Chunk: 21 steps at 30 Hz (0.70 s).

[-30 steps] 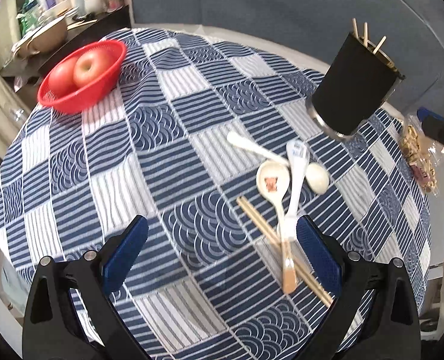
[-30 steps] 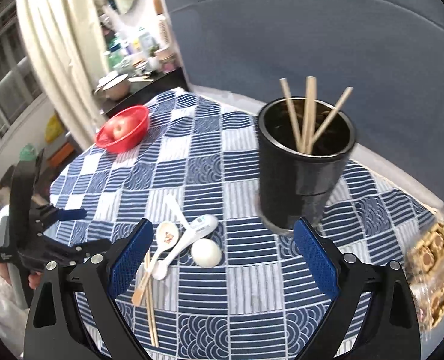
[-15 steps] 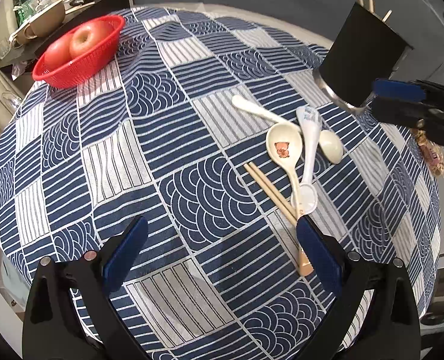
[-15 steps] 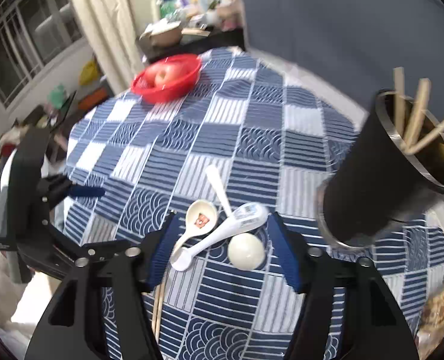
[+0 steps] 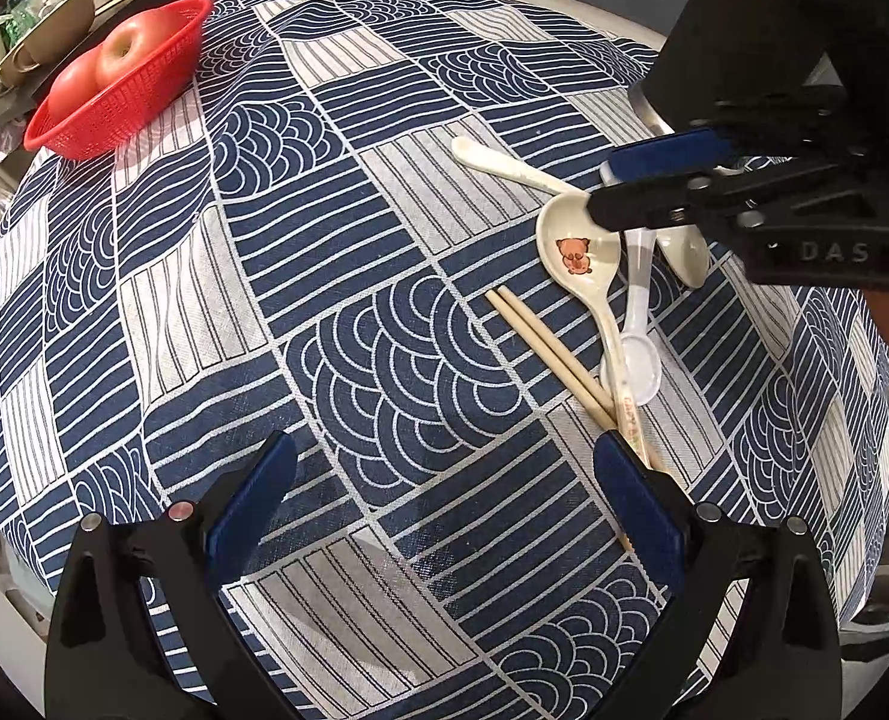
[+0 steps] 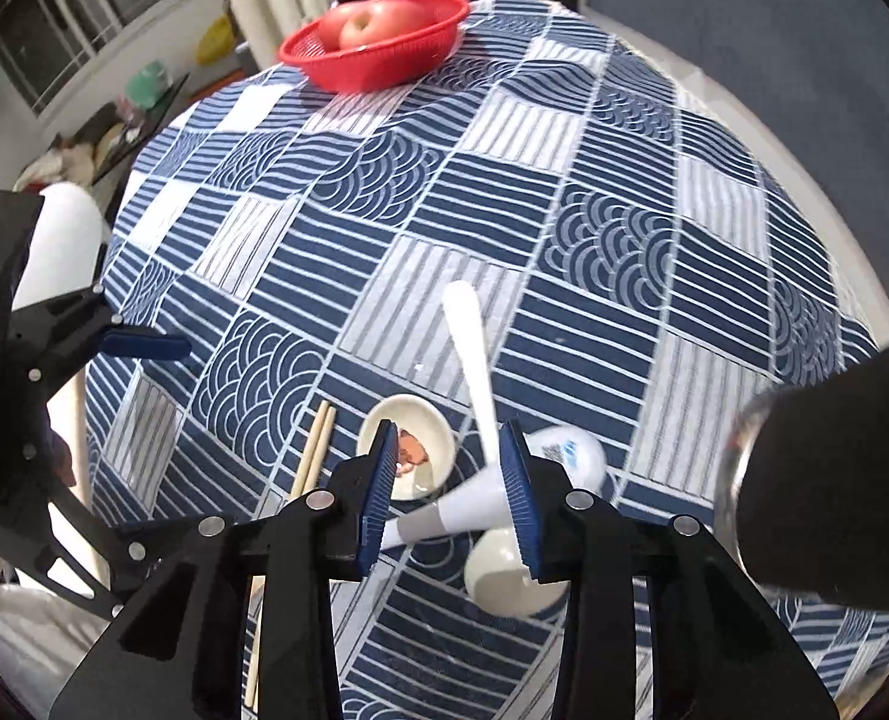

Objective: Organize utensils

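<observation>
Three pale spoons lie crossed on the checked cloth: a cream spoon with a bear print (image 5: 582, 255) (image 6: 411, 447), a long white spoon (image 5: 504, 165) (image 6: 474, 354), and a white spoon with blue print (image 5: 636, 324) (image 6: 558, 456). A pair of wooden chopsticks (image 5: 546, 342) (image 6: 315, 447) lies beside them. The black holder (image 5: 738, 48) (image 6: 834, 480) stands to the right. My right gripper (image 6: 450, 468) (image 5: 636, 180) is partly closed, low over the crossed spoon handles, holding nothing. My left gripper (image 5: 444, 492) is open and empty above the cloth, near the chopsticks' end.
A red basket with apples (image 5: 120, 78) (image 6: 378, 39) sits at the table's far side. The round table's edge (image 5: 864, 480) drops off at the right. Shelves with clutter (image 5: 42, 6) stand beyond the table.
My right gripper has dropped down from beside the black holder onto the spoons and narrowed its jaws. My left gripper has moved forward and lower toward the chopsticks.
</observation>
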Tool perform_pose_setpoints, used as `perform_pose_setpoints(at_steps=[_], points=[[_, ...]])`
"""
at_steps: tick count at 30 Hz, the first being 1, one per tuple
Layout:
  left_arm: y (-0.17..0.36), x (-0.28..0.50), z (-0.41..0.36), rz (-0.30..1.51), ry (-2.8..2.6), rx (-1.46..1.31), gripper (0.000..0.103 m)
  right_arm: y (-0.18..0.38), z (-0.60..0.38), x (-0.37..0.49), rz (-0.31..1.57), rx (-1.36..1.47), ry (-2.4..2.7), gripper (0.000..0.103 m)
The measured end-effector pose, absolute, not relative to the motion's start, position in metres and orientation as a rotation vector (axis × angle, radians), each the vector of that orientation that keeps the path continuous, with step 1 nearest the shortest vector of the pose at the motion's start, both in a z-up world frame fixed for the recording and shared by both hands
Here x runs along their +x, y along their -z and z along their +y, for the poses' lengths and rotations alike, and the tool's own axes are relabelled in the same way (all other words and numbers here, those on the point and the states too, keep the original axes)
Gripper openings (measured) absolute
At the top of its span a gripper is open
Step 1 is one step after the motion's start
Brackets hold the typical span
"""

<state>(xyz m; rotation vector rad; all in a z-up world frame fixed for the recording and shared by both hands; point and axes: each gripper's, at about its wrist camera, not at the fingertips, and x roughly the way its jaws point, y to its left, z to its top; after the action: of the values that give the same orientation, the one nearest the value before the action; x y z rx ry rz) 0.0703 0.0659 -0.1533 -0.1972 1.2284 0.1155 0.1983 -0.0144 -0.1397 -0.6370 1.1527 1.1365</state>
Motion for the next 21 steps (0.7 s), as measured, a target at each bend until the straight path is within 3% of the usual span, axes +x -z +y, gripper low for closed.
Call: perform_pose_setpoints(at_steps=[2, 4, 14, 16, 18, 21], points=[[0.153, 0.072, 0.066, 1.227, -0.11, -0.21, 0.097, 0.143, -0.009, 0.198, 1.18, -0.643, -1.156, 0.023], [0.154, 0.075, 0.066, 1.229, -0.103, -0.221, 0.097, 0.145, -0.006, 0.197, 1.194, -0.66, -1.158, 0.004], [0.159, 0.074, 0.058, 1.234, -0.076, -0.216, 0.096, 0.133, -0.027, 0.201, 1.226, -0.433, -1.141, 0.003], [0.161, 0.074, 0.055, 1.247, -0.051, -0.21, 0.078, 0.133, -0.028, 0.201, 1.237, -0.386, -1.139, 0.003], [0.161, 0.073, 0.051, 1.261, -0.047, -0.18, 0.076, 0.132, -0.028, 0.2, 1.244, -0.35, -1.142, 0.003], [0.16, 0.072, 0.047, 1.259, -0.034, -0.154, 0.061, 0.131, -0.025, 0.196, 1.245, -0.333, -1.145, 0.003]])
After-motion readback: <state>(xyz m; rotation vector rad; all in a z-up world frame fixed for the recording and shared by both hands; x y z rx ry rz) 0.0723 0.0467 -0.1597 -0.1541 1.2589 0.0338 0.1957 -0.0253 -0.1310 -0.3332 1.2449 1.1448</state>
